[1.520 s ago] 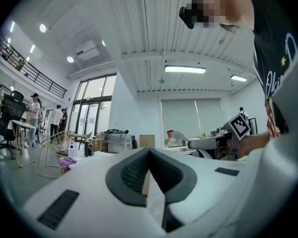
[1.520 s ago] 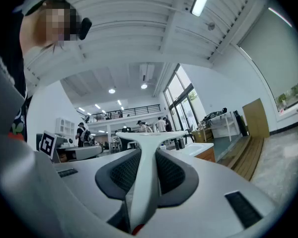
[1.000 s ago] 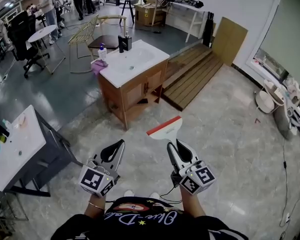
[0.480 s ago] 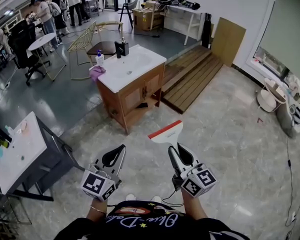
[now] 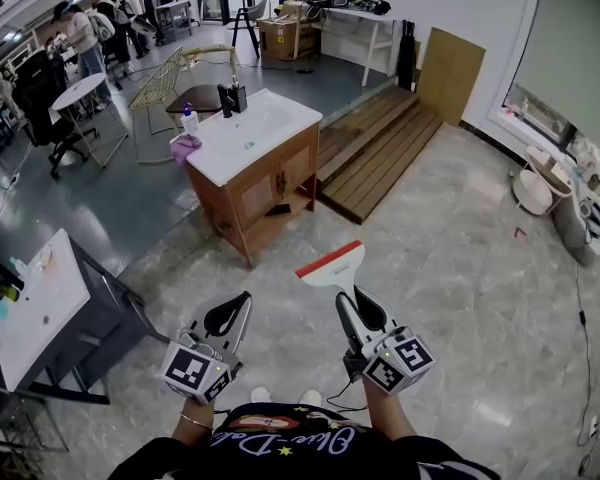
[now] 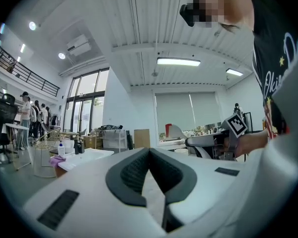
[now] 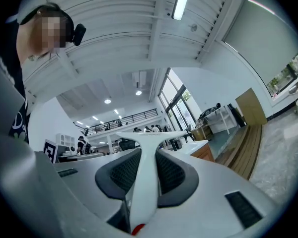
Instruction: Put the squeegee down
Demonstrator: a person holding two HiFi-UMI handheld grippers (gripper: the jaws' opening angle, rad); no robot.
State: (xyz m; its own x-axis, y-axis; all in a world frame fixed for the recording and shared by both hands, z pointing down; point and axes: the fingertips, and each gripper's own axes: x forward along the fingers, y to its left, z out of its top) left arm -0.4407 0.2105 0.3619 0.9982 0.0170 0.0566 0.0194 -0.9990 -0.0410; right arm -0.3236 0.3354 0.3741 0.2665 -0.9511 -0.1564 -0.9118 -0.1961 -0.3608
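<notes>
1. Right claw (image 5: 354, 306): clenched on the handle of the squeegee (image 5: 330, 261). The right gripper view shows the white handle pinched between both dark pads.
2. The squeegee sticks straight out ahead of that claw, held in the air over the floor (image 5: 460, 268). Its long axis runs along the claw, away from the body. The blade sits crosswise at the far end, red strip on the outer edge.
3. Left claw (image 5: 228, 316): closed, tips met, nothing between them. It sits beside the right one and apart from the squeegee, so only the right hand is on the tool.
4. The floor below and to the right is bare stone tile, with wide room to move.
5. White table (image 5: 40, 298): near, off to the left, small items along its far-left edge.
6. Sink cabinet (image 5: 255, 168): ahead and left of the blade, well apart from it. It has a white top with a basin and bottles at the back corner. I judge it the likely set-down spot. The rim around the basin looks narrow, so the blade may overhang.
7. Wooden platform (image 5: 380, 153): beyond, to the cabinet's right, low and long.
</notes>
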